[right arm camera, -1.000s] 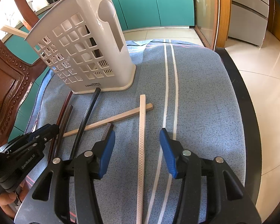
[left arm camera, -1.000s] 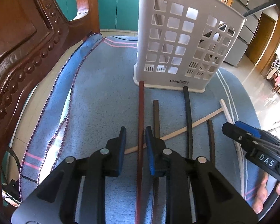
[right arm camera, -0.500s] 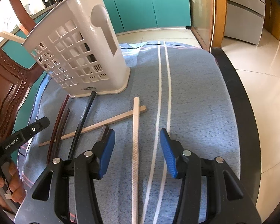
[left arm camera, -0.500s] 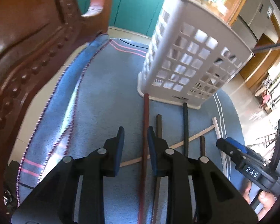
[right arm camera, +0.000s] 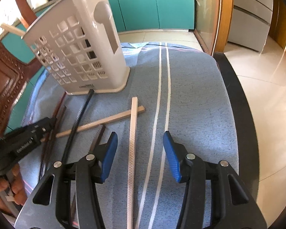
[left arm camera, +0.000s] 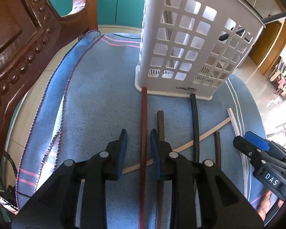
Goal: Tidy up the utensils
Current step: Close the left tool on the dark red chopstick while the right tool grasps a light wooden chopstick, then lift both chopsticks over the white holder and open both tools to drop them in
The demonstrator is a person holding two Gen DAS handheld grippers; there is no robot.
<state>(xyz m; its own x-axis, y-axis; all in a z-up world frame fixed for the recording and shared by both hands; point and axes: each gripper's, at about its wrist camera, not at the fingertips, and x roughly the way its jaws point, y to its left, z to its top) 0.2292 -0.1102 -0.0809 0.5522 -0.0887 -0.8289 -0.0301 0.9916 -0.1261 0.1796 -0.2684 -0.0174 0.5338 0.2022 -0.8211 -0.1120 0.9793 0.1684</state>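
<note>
While both claws hang over the blue towel (left arm camera: pixel 97 99) on the surface, the left claw (left arm camera: pixel 137 148) has its two blue pads on either side of a long red-brown chopstick (left arm camera: pixel 144 118). The right pad sits close against the stick and the left pad has a small gap, so the pads are a little apart and not pinching it. That stick lies flat and points to 12 o'clock, where its far tip touches the foot of the white basket (left arm camera: pixel 190 43). The basket stands upright and has square holes in its walls.

At 1 o'clock from the left claw lie a dark brown chopstick (left arm camera: pixel 160 122) and a black chopstick (left arm camera: pixel 194 122), side by side. A pale wooden chopstick (left arm camera: pixel 209 132) runs slantwise under them.

Over on the other side, the right claw (right arm camera: pixel 140 156) is spread wide and holds nothing. A cream chopstick (right arm camera: pixel 132 139) lies flat between its pads, touching neither, and points to 12 o'clock. Its far end crosses over the pale wooden stick. The basket stands at 11 o'clock from this claw. A carved wooden chair (left arm camera: pixel 19 43) stands at 9 o'clock, beside the towel.
</note>
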